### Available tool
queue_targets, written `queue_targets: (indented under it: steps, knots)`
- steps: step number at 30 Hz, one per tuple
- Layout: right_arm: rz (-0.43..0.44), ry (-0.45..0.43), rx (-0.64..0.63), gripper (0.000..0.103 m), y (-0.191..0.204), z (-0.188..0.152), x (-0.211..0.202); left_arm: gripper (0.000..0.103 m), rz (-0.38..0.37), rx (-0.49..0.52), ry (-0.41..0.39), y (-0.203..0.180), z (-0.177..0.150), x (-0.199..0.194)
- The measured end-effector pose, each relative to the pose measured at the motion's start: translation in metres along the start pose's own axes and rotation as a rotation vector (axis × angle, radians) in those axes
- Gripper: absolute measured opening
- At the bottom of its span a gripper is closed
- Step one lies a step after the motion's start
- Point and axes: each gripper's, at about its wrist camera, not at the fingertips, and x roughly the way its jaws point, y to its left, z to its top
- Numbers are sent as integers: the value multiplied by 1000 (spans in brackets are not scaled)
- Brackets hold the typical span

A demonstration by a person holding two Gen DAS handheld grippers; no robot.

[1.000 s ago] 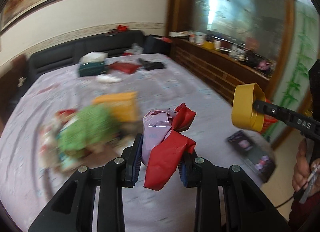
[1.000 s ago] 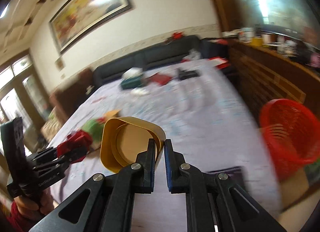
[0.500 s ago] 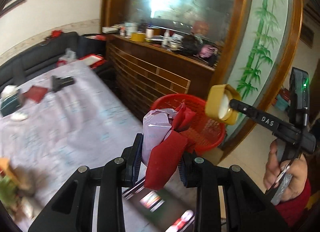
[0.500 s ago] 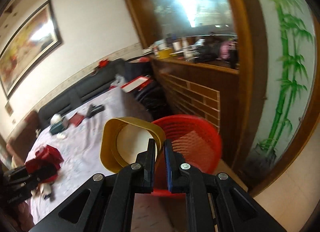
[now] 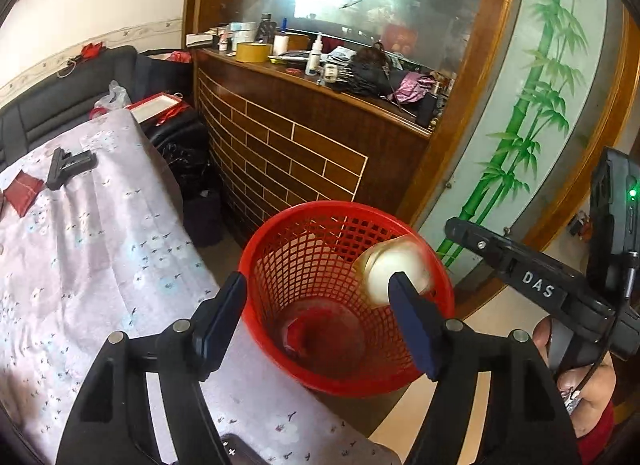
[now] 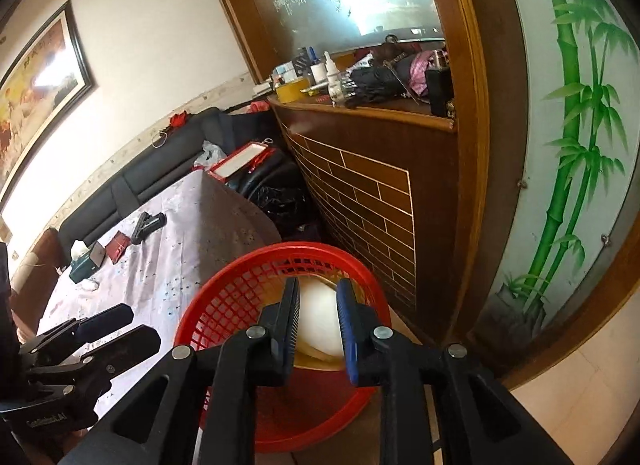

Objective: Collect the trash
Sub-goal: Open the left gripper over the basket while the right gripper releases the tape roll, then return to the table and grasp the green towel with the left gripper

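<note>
Your red mesh basket (image 5: 320, 249) beside the surface (image 5: 80, 265) now holds red wrapping (image 5: 304, 333). Your left hand-held gripper (image 5: 316, 321) has just spread empty; your right hand-held gripper (image 6: 318, 317) just parted, dropping the yellow cup (image 6: 318, 317).

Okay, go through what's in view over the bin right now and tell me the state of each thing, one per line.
Left gripper: open, empty, jaws just widened.
Right gripper: open, jaws just parted, over the basket.
Yellow square paper cup: released, blurred, falling into the basket.
Red plastic mesh basket: upright on floor, red crumpled wrapper at its bottom.
</note>
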Motion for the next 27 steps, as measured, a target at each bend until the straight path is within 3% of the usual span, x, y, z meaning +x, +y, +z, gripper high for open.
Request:
queue_targets:
  steps: [5,7,12,21,27]
  knots:
    - [68,-36,-23,24,18,-10,-27,72,19,-19,-17,13,-15,-30]
    - [89,-59,-48,41,34,-17,-44,72,31,-26,-26,20,-23,-42]
    - [166,-81,-110,50,80,-41,-72,72,67,-40,-50,41,-55,-85]
    - [322,14,-239,58,179,-94,-69,75,205,-60,-100,100,-122,-164]
    - [390,111,-330,58,237,-124,-49,75,296,-179,-130,169,-165,-215]
